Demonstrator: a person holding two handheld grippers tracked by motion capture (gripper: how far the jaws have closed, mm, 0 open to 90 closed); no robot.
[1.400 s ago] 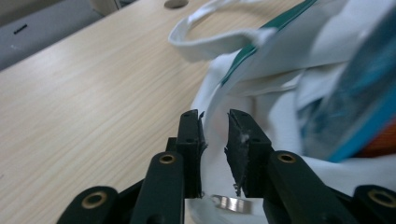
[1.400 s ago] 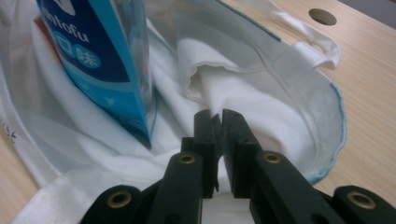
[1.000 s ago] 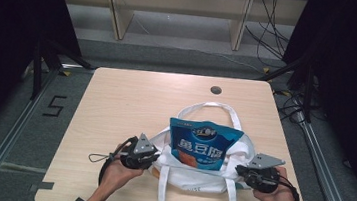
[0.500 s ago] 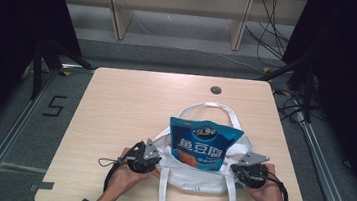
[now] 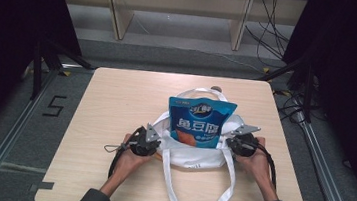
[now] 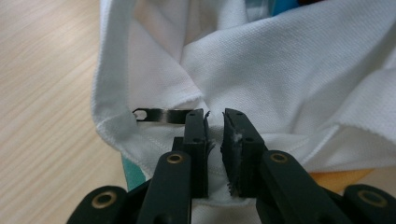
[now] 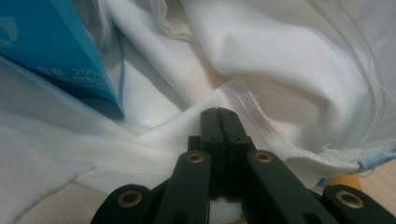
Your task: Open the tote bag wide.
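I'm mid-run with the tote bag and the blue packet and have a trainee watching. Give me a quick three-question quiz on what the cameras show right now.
1. True or false: the blue snack packet lies flat on the bare table, apart from the white tote bag.
2. What does the right gripper hold? A) the packet B) a fold of the bag's cloth C) nothing
3. Fill in: the bag's two long straps trail toward the ___ edge of the table.

Key
1. False: it stands upright in the bag's mouth.
2. B: its jaws are pressed together on white cloth. The left gripper pinches cloth at the bag's other side.
3. Near, the person's side.
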